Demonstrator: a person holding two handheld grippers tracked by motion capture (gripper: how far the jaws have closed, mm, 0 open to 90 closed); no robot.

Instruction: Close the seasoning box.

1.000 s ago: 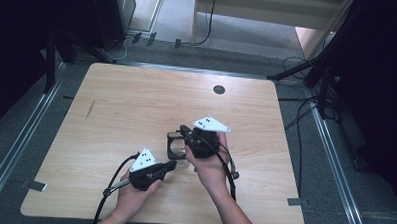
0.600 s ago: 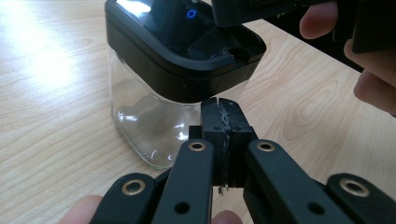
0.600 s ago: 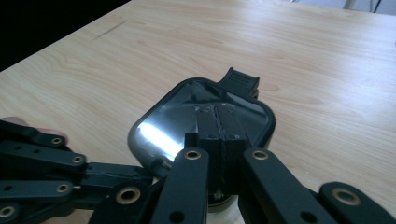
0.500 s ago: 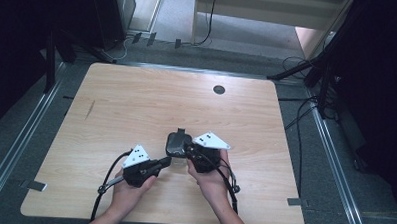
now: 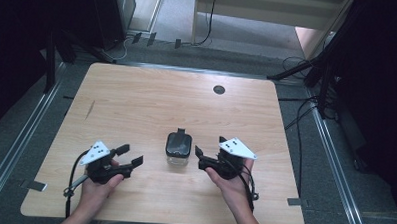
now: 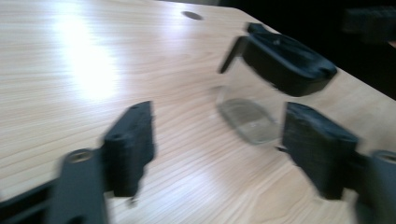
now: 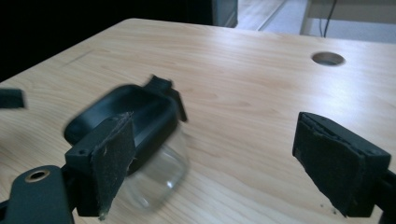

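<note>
A small clear jar with a black lid [image 5: 178, 147] stands upright on the wooden table [image 5: 137, 100], near the front and between the two grippers. My left gripper [image 5: 130, 155] lies to its left, open and apart from it. My right gripper [image 5: 200, 158] sits just right of the jar, also open and holding nothing. In the left gripper view the jar [image 6: 275, 70] stands ahead, off toward the right jaw of the open left gripper [image 6: 224, 149]. In the right gripper view the jar [image 7: 140, 116] is partly behind the left jaw of the open right gripper [image 7: 226, 161]. Both gripper views are blurred.
A round cable hole [image 5: 219, 89] lies in the table's far right part. Grey tape tabs [image 5: 34, 185] mark the front corners. Beyond the far edge are dark cabinets, cables and a stand's legs [image 5: 293, 70]. Metal floor rails run along both sides.
Both grippers were close together at the jar. They have let go, opened and drawn apart to left and right, leaving the jar standing alone on the table.
</note>
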